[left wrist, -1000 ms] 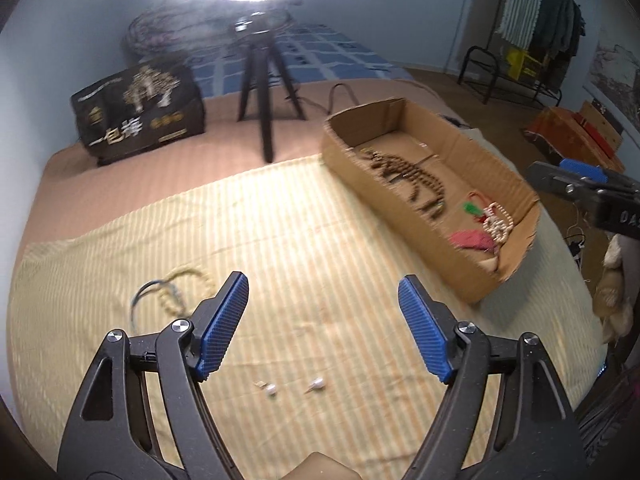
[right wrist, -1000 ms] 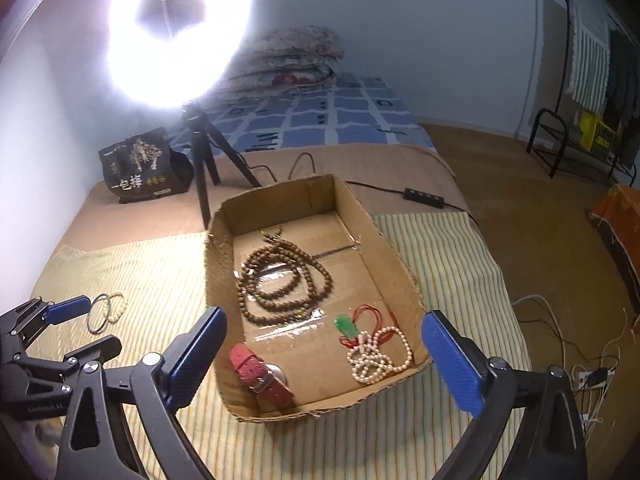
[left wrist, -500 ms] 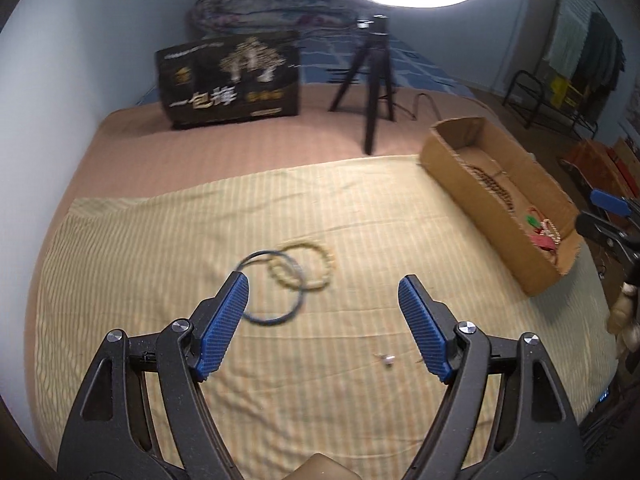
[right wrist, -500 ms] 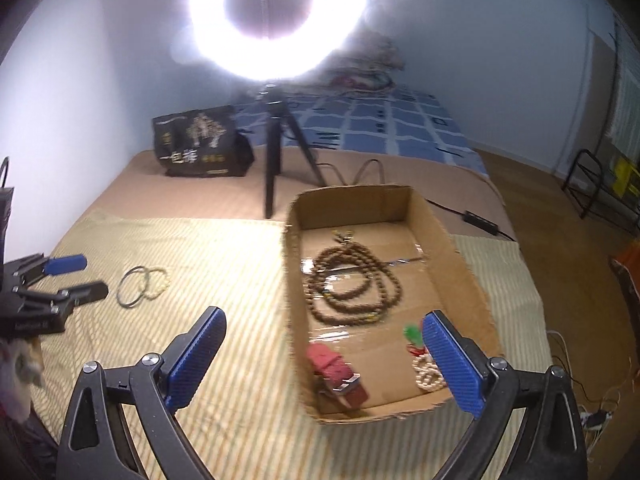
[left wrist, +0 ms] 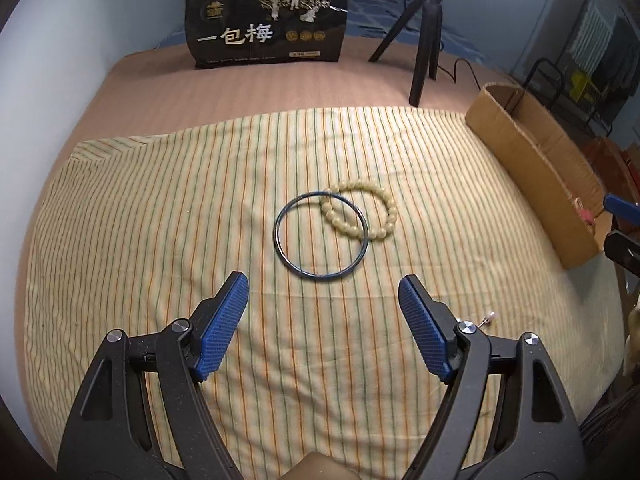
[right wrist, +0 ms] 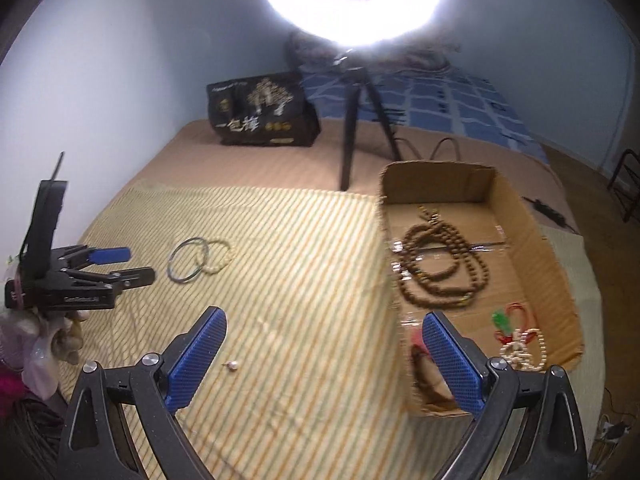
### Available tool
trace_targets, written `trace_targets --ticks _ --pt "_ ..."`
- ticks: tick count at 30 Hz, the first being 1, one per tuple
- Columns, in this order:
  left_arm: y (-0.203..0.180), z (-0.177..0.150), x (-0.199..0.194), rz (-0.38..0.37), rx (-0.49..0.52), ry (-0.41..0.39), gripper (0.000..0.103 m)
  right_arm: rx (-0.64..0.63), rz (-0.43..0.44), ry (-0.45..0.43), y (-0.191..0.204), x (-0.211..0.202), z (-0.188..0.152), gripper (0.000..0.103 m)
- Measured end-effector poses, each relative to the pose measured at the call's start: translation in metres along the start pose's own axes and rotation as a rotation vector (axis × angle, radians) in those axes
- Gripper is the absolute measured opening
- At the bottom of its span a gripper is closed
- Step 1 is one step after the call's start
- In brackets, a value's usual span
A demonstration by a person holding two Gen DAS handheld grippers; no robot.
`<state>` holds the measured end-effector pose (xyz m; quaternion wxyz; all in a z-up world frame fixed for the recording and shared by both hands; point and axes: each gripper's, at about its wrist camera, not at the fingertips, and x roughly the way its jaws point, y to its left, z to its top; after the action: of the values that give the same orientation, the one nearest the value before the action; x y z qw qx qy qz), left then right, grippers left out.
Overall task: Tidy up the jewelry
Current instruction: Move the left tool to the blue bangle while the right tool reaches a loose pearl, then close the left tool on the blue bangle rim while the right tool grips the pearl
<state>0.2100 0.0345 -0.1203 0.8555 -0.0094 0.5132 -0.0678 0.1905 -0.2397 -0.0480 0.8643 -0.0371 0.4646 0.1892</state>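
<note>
A dark blue bangle [left wrist: 320, 236] lies on the striped cloth [left wrist: 160, 208], overlapping a pale bead bracelet [left wrist: 362, 212]; both also show in the right wrist view, bangle [right wrist: 188, 260] and bracelet [right wrist: 219, 256]. My left gripper [left wrist: 323, 308] is open and empty, just short of the bangle; it also shows in the right wrist view [right wrist: 124, 266]. A pearl earring [left wrist: 489, 317] [right wrist: 232, 366] lies to the right. My right gripper [right wrist: 322, 344] is open and empty beside the cardboard box [right wrist: 532, 216], which holds brown prayer beads [right wrist: 440, 264], a red-corded pearl piece [right wrist: 520, 344] and a red strap.
A black printed bag [left wrist: 268, 20] and a ring-light tripod [left wrist: 424, 40] stand at the back of the bed. The box [left wrist: 536, 172] lies along the cloth's right side. A power cable [right wrist: 548, 210] runs behind it.
The left gripper has swung left, away from the box, and closed in on the bangle and bracelet. The right gripper has turned left, so the box has shifted to its right side.
</note>
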Motion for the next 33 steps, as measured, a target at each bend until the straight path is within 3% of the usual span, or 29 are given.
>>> trace_targets --ticks 8,24,33 --pt "-0.014 0.001 0.017 0.002 0.067 0.023 0.080 -0.103 0.067 0.070 0.032 0.025 -0.014 0.100" --pt "0.005 0.025 0.056 -0.044 -0.055 0.087 0.080 -0.216 0.149 0.147 0.068 0.058 -0.021 0.094" --pt "0.003 0.030 0.069 -0.028 -0.033 0.093 0.080 -0.251 0.172 0.170 0.080 0.070 -0.023 0.090"
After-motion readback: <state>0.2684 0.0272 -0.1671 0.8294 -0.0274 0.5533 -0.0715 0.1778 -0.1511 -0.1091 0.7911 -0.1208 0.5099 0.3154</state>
